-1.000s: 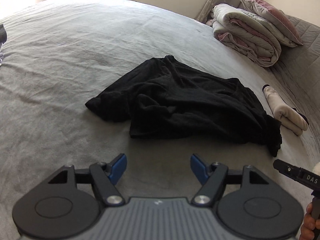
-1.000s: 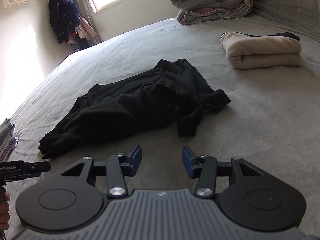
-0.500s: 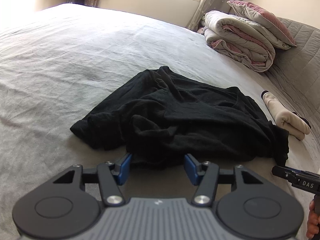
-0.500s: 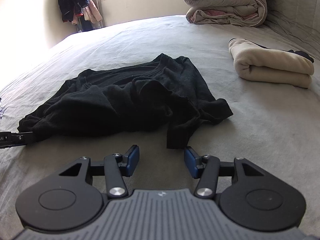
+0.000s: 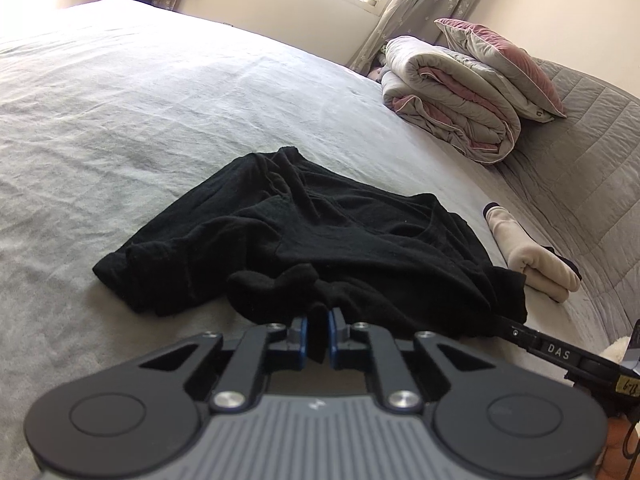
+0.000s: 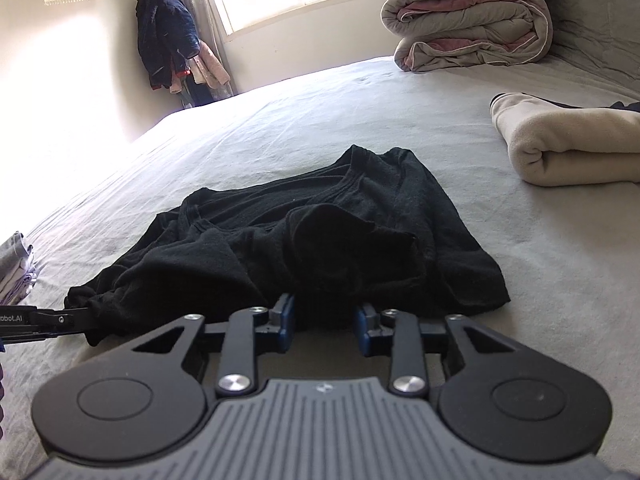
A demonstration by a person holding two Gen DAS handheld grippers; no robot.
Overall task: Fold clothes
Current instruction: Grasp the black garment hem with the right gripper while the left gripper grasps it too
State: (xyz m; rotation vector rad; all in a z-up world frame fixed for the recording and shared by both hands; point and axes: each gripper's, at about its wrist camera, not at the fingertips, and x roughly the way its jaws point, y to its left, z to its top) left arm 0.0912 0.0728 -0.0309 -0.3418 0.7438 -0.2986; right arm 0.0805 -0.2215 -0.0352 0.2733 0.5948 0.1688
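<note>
A crumpled black garment (image 5: 320,240) lies on the grey bed sheet (image 5: 120,120); it also shows in the right wrist view (image 6: 320,240). My left gripper (image 5: 318,334) is shut on a fold of the garment's near edge. My right gripper (image 6: 325,322) is open, its blue pads on either side of a bunched part of the garment's near edge. The right gripper's tip shows at the right edge of the left wrist view (image 5: 552,350), against the garment's right corner. The left gripper's tip shows at the left edge of the right wrist view (image 6: 48,322).
A folded beige garment (image 6: 568,148) lies on the bed to the right of the black one. A rolled grey-pink duvet (image 5: 452,116) and a pillow (image 5: 500,60) sit at the headboard end. Folded light clothes (image 6: 16,272) lie at the left. Clothes (image 6: 168,36) hang in the corner.
Both grippers moved forward and down to the garment's near edge. The left gripper closed on a fold of the fabric. The right gripper narrowed around the fabric but stays open.
</note>
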